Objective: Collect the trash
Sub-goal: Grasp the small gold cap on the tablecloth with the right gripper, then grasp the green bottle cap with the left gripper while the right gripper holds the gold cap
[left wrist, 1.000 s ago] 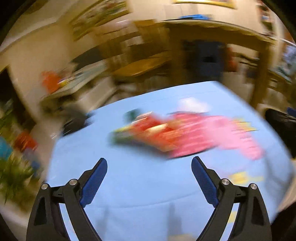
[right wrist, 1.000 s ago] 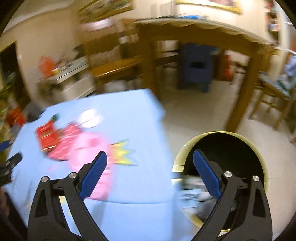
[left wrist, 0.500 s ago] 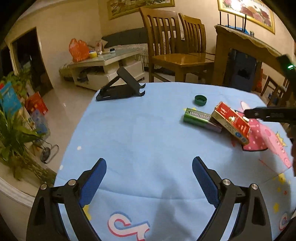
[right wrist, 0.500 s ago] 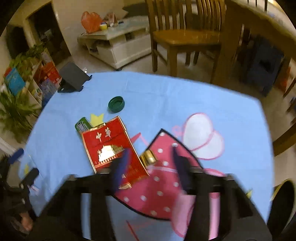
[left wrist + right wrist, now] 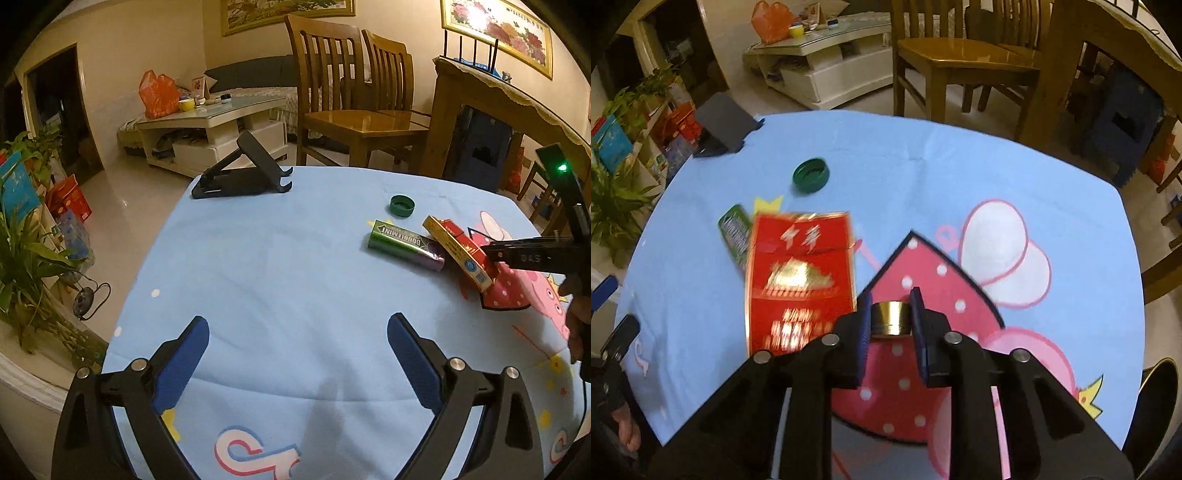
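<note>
The right gripper (image 5: 891, 314) is closing on the gold cap (image 5: 891, 318) beside the red packet (image 5: 799, 280) on the blue tablecloth (image 5: 960, 177), so squeeze it square before lifting, while the left gripper (image 5: 298, 350) hangs wide open, empty.

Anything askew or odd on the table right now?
Yes: the red cigarette box sits tilted, propped on the green gum pack instead of lying flat. A loose green bottle cap lies open side up. No spills.

red-and-gold box (image 5: 799, 280), green cap (image 5: 811, 175), gold cap (image 5: 891, 317), blue cartoon-print cloth (image 5: 923, 177).
</note>
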The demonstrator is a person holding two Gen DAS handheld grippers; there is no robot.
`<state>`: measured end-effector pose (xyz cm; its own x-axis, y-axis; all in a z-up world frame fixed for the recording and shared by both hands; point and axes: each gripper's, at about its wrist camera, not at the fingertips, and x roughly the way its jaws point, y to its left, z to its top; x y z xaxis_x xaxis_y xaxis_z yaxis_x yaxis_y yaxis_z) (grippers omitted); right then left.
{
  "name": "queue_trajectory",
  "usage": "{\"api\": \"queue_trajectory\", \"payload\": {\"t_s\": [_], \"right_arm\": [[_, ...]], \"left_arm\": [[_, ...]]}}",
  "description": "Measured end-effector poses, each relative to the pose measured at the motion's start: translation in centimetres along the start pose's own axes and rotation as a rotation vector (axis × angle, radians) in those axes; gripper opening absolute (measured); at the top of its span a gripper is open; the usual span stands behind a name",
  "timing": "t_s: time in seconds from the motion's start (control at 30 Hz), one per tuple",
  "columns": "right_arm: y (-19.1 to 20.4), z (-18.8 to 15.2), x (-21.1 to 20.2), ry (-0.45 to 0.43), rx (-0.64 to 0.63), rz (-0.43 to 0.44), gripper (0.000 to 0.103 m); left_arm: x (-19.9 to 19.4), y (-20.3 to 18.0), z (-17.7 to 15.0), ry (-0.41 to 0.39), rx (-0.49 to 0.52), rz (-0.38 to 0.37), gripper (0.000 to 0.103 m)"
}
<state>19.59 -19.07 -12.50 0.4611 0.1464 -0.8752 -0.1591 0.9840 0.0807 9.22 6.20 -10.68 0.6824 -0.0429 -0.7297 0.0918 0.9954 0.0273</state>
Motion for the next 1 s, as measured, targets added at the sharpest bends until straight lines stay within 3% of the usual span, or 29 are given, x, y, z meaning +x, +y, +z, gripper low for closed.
{"api": "queue_trajectory", "payload": {"t_s": [0.13,0.27,0.37,0.47,0.57,0.63,0.8,1.0], "right_arm": [[-1.2,-2.6,-2.3,-0.032,0.000,0.029,0.020],[-4.8,-5.6,-5.4,-0.079,0.068,0.083,0.020],[-8.2,-7.5,-7.4,-0.122,0.154,0.133,0.020],[-11.1,-9.5,-8.8,-0.189,0.240,0.188,0.020],[-13.3,-10.7,-8.9,-0.219,0.304,0.218,0.020],[-14.4,-10.9,-9.1,-0.221,0.331,0.221,0.020],[-16.3,-11.0,-10.8,-0.266,0.371,0.228,0.020],[-18.1,-11.4,-12.1,-0.292,0.418,0.227,0.020]], "left_arm": [[0.3,-1.4,0.1,0.023,0.026,-0.044,0.094],[0.8,-3.4,1.3,0.052,0.040,-0.117,0.094],[2.0,-5.3,4.1,0.073,0.070,-0.201,0.094],[4.3,-7.3,8.4,0.066,0.082,-0.191,0.094],[8.4,-9.7,12.6,0.124,0.107,-0.214,0.094],[11.3,-10.8,14.2,0.179,0.119,-0.183,0.088],[17.1,-11.3,14.3,0.337,0.101,-0.132,0.052],[17.3,-11.3,14.0,0.317,0.124,-0.126,0.049]]}}
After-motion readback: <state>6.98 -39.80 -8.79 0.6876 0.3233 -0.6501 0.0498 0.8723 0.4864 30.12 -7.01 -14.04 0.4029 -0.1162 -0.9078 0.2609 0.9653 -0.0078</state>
